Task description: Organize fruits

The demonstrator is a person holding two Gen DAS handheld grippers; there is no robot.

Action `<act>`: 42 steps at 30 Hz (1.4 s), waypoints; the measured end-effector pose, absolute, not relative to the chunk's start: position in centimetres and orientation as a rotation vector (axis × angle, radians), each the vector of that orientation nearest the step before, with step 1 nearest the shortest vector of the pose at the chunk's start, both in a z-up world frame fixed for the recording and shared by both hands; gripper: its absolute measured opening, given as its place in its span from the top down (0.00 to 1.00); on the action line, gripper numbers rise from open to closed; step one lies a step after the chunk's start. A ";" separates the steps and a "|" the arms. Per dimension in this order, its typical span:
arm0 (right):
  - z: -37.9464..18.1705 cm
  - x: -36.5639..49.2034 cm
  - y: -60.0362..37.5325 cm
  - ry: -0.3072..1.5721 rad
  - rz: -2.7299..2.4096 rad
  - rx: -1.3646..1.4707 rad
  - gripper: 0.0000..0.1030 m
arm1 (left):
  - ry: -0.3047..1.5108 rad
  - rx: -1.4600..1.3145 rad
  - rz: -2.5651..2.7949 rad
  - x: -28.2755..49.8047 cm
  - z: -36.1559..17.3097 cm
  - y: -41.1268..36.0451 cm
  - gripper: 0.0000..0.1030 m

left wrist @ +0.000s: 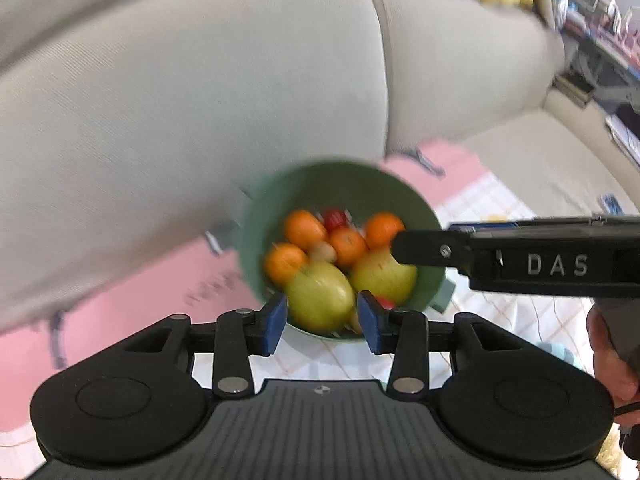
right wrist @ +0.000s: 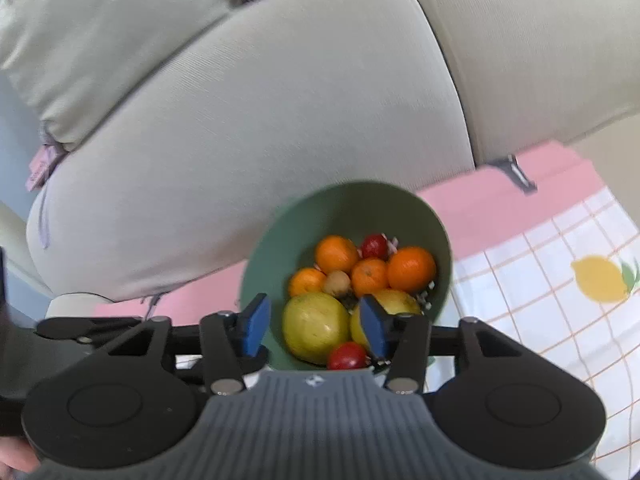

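A green bowl (left wrist: 400, 188) holds several oranges (left wrist: 305, 229), two yellow-green apples (left wrist: 320, 300), small red fruits (left wrist: 335, 219) and a small tan fruit. My left gripper (left wrist: 322, 322) is open above the bowl's near rim, its blue pads either side of one apple without touching it. My right gripper (right wrist: 314, 328) is open over the same bowl (right wrist: 312, 216), pads flanking an apple (right wrist: 316, 328), with a red fruit (right wrist: 347, 356) just below. The right gripper's body (left wrist: 520, 260) reaches in from the right in the left wrist view.
The bowl stands on a pink and white checked cloth (right wrist: 540, 280) with a lemon print (right wrist: 600, 280), on a beige sofa. Large grey-beige back cushions (right wrist: 260, 140) rise right behind the bowl. Shelves with clutter (left wrist: 600, 40) are at the far right.
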State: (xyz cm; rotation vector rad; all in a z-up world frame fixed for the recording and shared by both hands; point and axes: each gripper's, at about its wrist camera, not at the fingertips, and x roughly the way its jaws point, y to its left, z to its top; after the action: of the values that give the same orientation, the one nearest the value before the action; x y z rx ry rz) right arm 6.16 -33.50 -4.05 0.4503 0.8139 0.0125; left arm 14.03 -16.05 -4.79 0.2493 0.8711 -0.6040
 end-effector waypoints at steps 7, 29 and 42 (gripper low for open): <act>1.1 3.4 -29.7 0.682 0.047 0.289 0.31 | 0.633 0.221 -0.507 10.0 1.6 -10.4 0.44; 3.1 -10.5 -19.2 0.383 -0.031 0.006 0.11 | 0.267 0.121 -0.111 -2.9 2.9 0.2 0.06; 0.2 -14.1 -15.1 0.374 -0.024 -0.119 0.04 | 0.432 0.094 -0.064 -6.6 -2.2 1.3 0.06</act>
State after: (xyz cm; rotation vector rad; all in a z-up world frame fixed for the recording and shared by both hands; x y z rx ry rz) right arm -14.14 -15.14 0.16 -0.1195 0.3743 -0.0243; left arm -6.63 1.32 -2.20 0.0936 0.4323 -0.0643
